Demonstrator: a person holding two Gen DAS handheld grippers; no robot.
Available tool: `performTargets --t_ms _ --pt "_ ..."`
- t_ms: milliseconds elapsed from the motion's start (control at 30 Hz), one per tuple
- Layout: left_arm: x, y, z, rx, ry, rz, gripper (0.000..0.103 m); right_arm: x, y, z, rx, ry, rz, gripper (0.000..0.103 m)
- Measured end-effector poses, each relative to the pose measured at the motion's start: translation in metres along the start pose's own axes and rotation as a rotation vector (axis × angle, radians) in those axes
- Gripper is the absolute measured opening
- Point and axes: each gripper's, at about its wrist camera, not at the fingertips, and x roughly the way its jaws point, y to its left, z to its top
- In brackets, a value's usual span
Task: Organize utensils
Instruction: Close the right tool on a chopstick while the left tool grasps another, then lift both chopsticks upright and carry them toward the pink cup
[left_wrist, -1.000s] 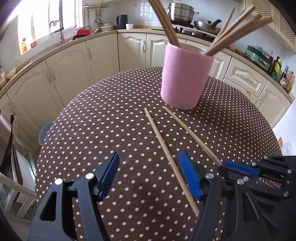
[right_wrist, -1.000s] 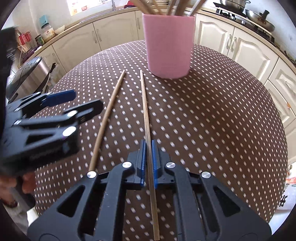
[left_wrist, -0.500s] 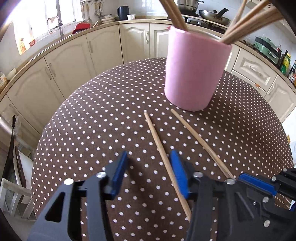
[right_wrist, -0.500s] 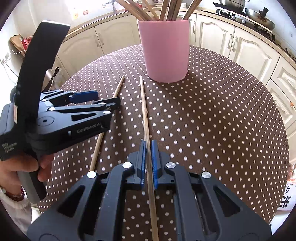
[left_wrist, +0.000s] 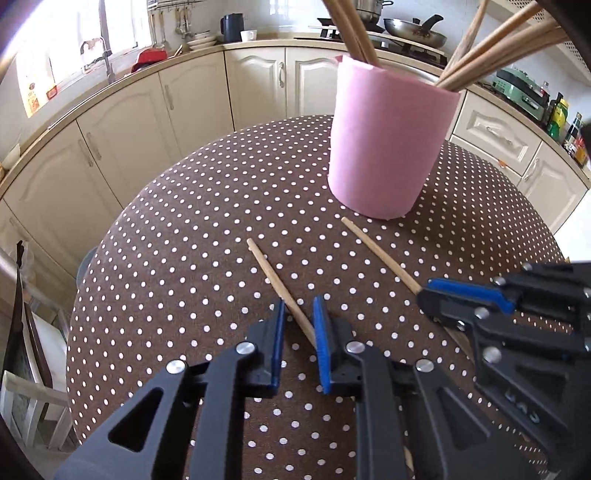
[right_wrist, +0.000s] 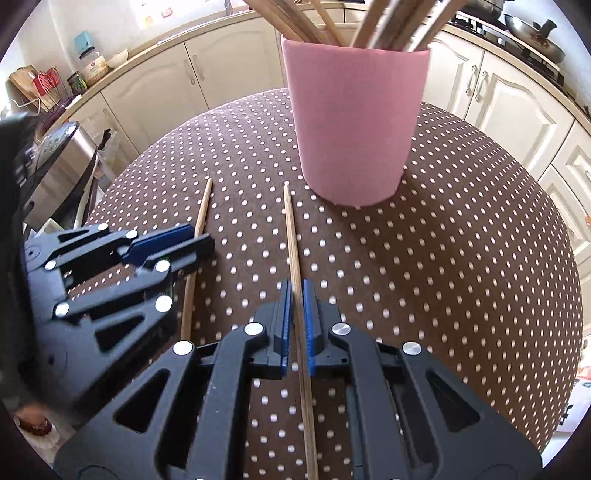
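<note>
A pink cup (left_wrist: 391, 147) holding several chopsticks stands on the brown dotted table; it also shows in the right wrist view (right_wrist: 354, 118). Two loose chopsticks lie in front of it. My left gripper (left_wrist: 299, 314) has its jaws narrowed around the left chopstick (left_wrist: 275, 277), with small gaps still showing. My right gripper (right_wrist: 297, 295) is shut on the right chopstick (right_wrist: 291, 236), which rests along the table. Each gripper shows in the other's view: the right gripper (left_wrist: 461, 295) in the left wrist view, the left gripper (right_wrist: 177, 242) in the right wrist view.
The round table (left_wrist: 207, 236) drops off at its edges. Cream kitchen cabinets (left_wrist: 155, 107) and a counter with a stove and pans (left_wrist: 410, 29) ring the far side. A chair (left_wrist: 22, 387) stands at the left. A steel appliance (right_wrist: 62, 155) stands left of the table.
My left gripper has moved forward and its jaws have narrowed from wide open around the left chopstick. My right gripper has stayed shut on its chopstick and moved nearer the cup.
</note>
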Motion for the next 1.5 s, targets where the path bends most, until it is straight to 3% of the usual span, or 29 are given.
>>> performTargets --t_ms 167,533,833,1233,1300,1500 --pt "0.001 -0.005 0.000 0.015 -0.003 -0.012 0.009 0.015 0.011 0.019 -0.001 0.018 0.001 0.008" --pt "-0.016 -0.004 -0.004 0.006 -0.034 -0.053 0.006 0.003 0.026 0.005 0.001 -0.011 0.044 0.007" --pt "-0.072 -0.009 -0.002 -0.006 -0.147 -0.086 0.006 -0.051 0.037 -0.005 0.003 -0.135 0.094 0.007" --pt "-0.157 -0.029 -0.008 -0.004 -0.355 -0.122 0.006 -0.139 0.041 -0.023 -0.009 -0.368 0.067 0.007" --pt "-0.166 -0.032 -0.009 0.008 -0.380 -0.123 0.006 -0.144 0.043 -0.025 -0.016 -0.361 0.072 0.007" --pt "-0.174 -0.029 -0.008 -0.004 -0.342 -0.094 0.006 -0.131 0.039 -0.026 0.001 -0.293 0.064 0.008"
